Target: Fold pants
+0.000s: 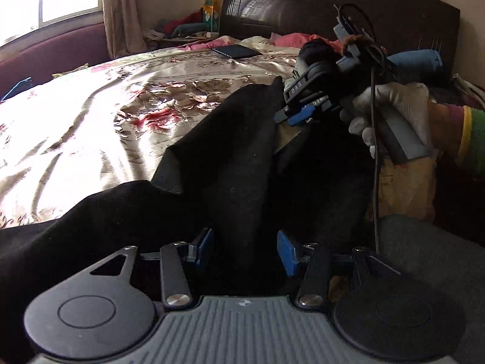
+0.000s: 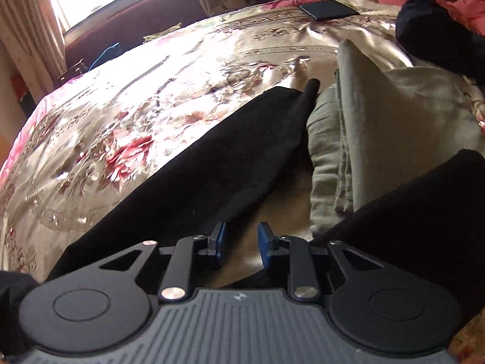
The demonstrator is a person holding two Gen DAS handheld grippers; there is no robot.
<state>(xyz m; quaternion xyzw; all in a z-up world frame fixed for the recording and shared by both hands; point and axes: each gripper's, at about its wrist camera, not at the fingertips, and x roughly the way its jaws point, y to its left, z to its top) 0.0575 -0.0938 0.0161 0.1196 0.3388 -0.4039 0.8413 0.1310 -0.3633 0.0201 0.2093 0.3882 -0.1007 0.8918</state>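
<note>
One pair of black pants (image 1: pixel 224 157) is partly lifted off the floral bedspread (image 1: pixel 91 115), filling the lower middle of the left wrist view. The fold looks barely begun; the legs hang loose and still need laying flat and doubling. The left gripper (image 1: pixel 245 251) grasps a thick bunch of the cloth. The right gripper (image 2: pixel 241 247) looks released, jaws apart with bare bedspread between them. One olive folded garment (image 2: pixel 357 127) and one phone (image 2: pixel 329 9) lie further up the bed.
</note>
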